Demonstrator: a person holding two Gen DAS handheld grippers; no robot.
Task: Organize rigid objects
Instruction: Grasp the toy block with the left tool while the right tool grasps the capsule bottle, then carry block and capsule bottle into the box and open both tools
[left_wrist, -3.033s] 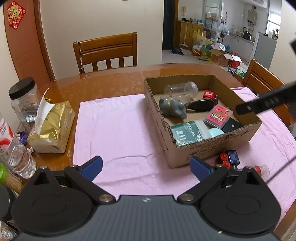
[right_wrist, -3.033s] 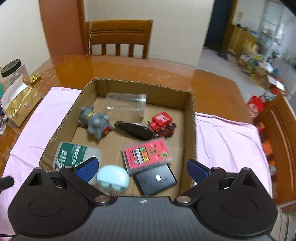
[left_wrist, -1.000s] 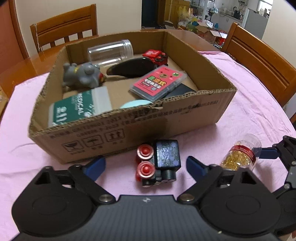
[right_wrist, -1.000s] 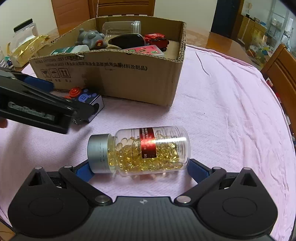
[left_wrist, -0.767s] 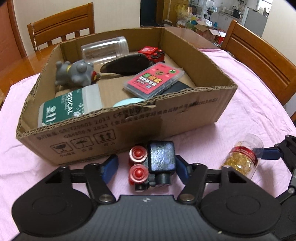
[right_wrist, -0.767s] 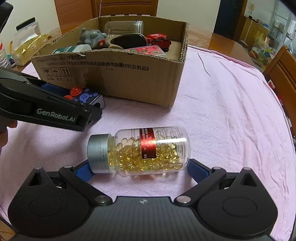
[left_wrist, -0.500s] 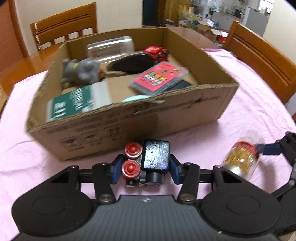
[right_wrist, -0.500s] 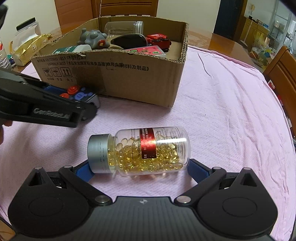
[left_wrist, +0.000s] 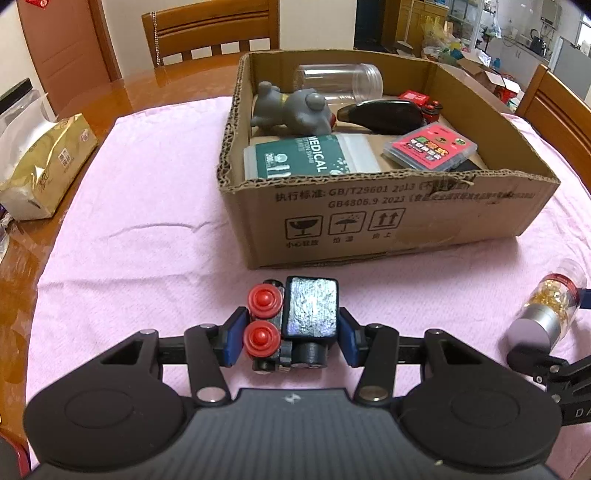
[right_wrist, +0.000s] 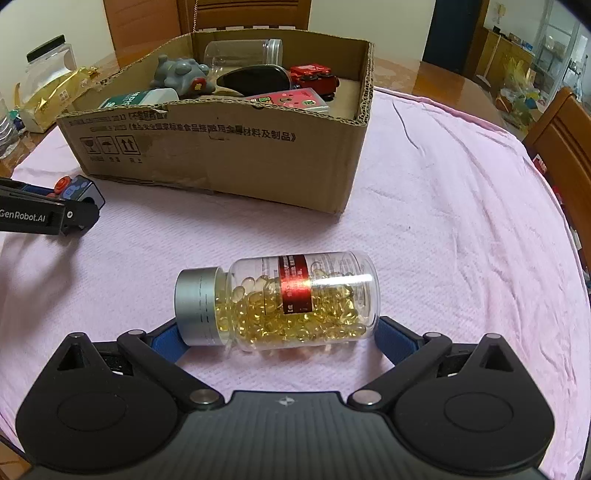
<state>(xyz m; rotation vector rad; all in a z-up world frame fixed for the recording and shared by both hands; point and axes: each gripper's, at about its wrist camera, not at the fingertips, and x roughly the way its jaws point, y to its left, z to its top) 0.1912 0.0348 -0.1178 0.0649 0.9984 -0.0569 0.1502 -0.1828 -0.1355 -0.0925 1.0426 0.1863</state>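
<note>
My left gripper (left_wrist: 291, 338) is shut on a small black toy with two red knobs (left_wrist: 291, 321) and holds it above the pink cloth in front of the cardboard box (left_wrist: 388, 221). The toy also shows in the right wrist view (right_wrist: 75, 190). My right gripper (right_wrist: 279, 339) is open, its blue pads at both ends of a clear capsule bottle (right_wrist: 288, 302) that lies on its side on the cloth; the bottle also shows in the left wrist view (left_wrist: 546, 317). The box (right_wrist: 221, 147) holds a grey figure, a clear jar, a green medical box, a pink case, a red toy.
A pink cloth (left_wrist: 147, 221) covers the wooden table. A gold tissue pack (left_wrist: 40, 166) and a black-lidded jar (right_wrist: 48, 59) stand at the left. Wooden chairs stand behind (left_wrist: 210, 29) and to the right (right_wrist: 565, 147).
My left gripper came down from above the table, closed on the black toy and lifted it back from the box. My right gripper moved from over the box to the capsule bottle and stays open there.
</note>
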